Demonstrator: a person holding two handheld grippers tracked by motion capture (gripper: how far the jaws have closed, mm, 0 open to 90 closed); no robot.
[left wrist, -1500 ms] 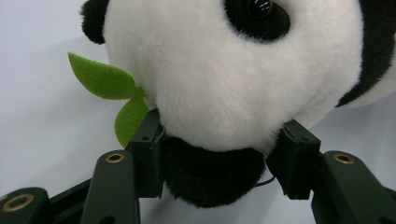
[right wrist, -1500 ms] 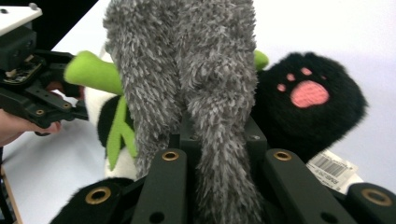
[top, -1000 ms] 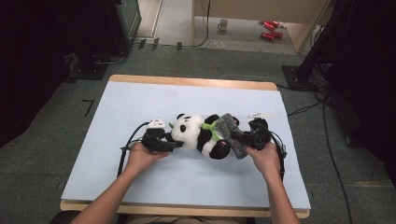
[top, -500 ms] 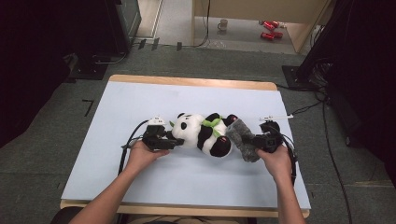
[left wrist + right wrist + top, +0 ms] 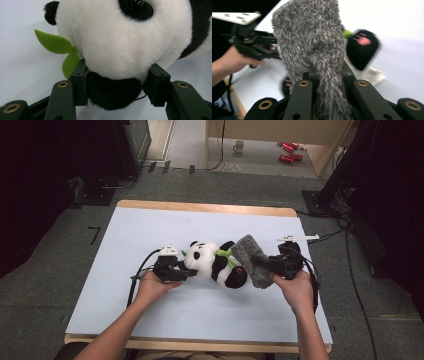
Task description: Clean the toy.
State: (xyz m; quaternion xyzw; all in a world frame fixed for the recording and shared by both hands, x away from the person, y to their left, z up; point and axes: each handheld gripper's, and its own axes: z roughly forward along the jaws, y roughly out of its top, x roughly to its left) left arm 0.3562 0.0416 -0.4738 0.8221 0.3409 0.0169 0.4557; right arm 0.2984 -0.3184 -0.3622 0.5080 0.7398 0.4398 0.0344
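On the floor beyond the table, toward twelve o'clock in the high view, a mug (image 5: 239, 145) and two red cans (image 5: 286, 152) lie near a wooden cabinet (image 5: 280, 132). The table (image 5: 150, 227) itself is the largest thing, its top covered in a pale blue-white sheet with a wooden edge showing at the far side.

A little below the table's middle lies the plush panda (image 5: 216, 266), on its side, head pointing to nine o'clock and feet to three o'clock. A green felt leaf (image 5: 58, 50) sticks out beside its head in the left gripper view, and a white label (image 5: 372, 74) lies by its black foot (image 5: 362, 51) in the right gripper view.

At the panda's three o'clock end, touching its legs, is the grey fuzzy cloth (image 5: 251, 259). In the right gripper view it stands up shaggy and fills the gap between the jaws.

The left gripper (image 5: 173, 268) sits at the panda's nine o'clock side, its jaws clamped on the panda's head, pressing into the white fur on either side of a black ear. The left hand (image 5: 150, 286) holds it from six o'clock.

The right gripper (image 5: 266, 264) sits at three o'clock, clenched on the grey fuzzy cloth, with the right hand (image 5: 296, 290) behind it.
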